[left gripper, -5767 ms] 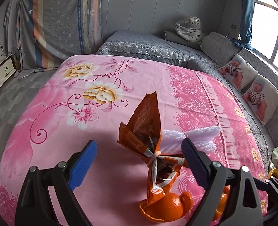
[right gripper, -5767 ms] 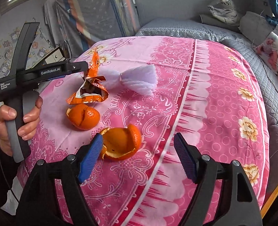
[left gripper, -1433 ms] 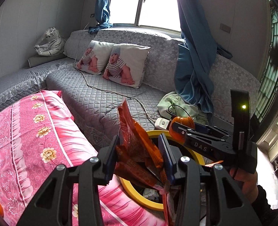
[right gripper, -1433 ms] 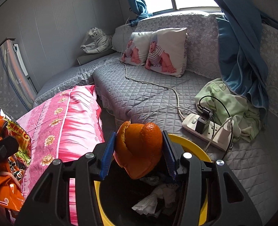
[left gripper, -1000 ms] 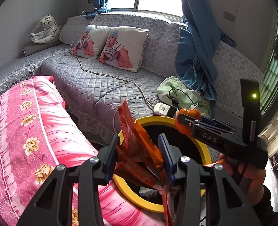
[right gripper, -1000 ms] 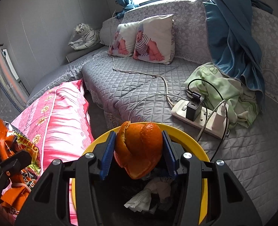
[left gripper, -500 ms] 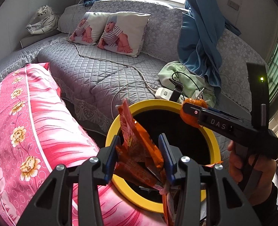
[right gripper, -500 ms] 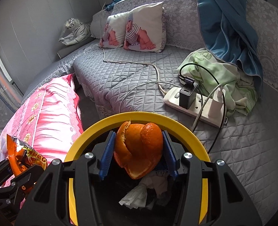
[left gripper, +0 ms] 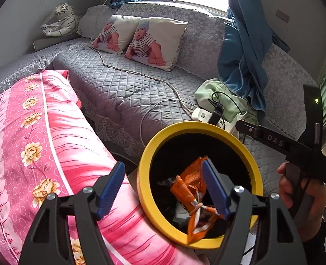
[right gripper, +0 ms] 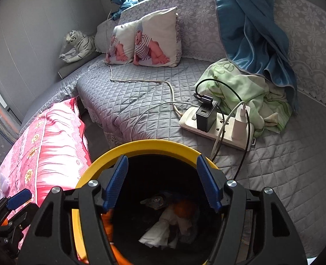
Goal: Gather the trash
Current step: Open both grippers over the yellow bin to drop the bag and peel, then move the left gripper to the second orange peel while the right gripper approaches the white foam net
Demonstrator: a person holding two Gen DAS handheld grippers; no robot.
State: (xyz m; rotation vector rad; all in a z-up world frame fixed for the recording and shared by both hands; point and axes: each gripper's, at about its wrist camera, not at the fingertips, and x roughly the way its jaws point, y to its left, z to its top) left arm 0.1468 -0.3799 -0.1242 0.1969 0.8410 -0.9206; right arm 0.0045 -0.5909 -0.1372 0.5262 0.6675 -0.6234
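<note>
A yellow-rimmed black bin (left gripper: 145, 161) stands between the pink bed and the grey sofa. My left gripper (left gripper: 163, 187) hangs over its mouth with its jaws opening. The orange snack wrapper (left gripper: 191, 195) is loose below them, inside the bin, close against the right pad (left gripper: 214, 191). My right gripper (right gripper: 163, 182) is over the same bin (right gripper: 141, 144), its jaws opening with nothing between them. The orange peel (right gripper: 184, 207) lies blurred in the bin beside white tissue (right gripper: 160, 227). Each gripper shows in the other's view: the right gripper (left gripper: 239, 124), the left gripper (right gripper: 15, 201).
The pink flowered bedspread (left gripper: 41, 145) lies left of the bin. The grey quilted sofa (right gripper: 141, 101) behind carries a power strip with chargers (right gripper: 216, 121), cables, a green cloth (right gripper: 240, 84), a hanging blue curtain (right gripper: 251, 33), two pillows and a toy tiger.
Both pairs of jaws have spread. The wrapper has slipped out of the left jaws into the bin, and the orange peel has dropped from the right jaws. The left gripper has sunk slightly.
</note>
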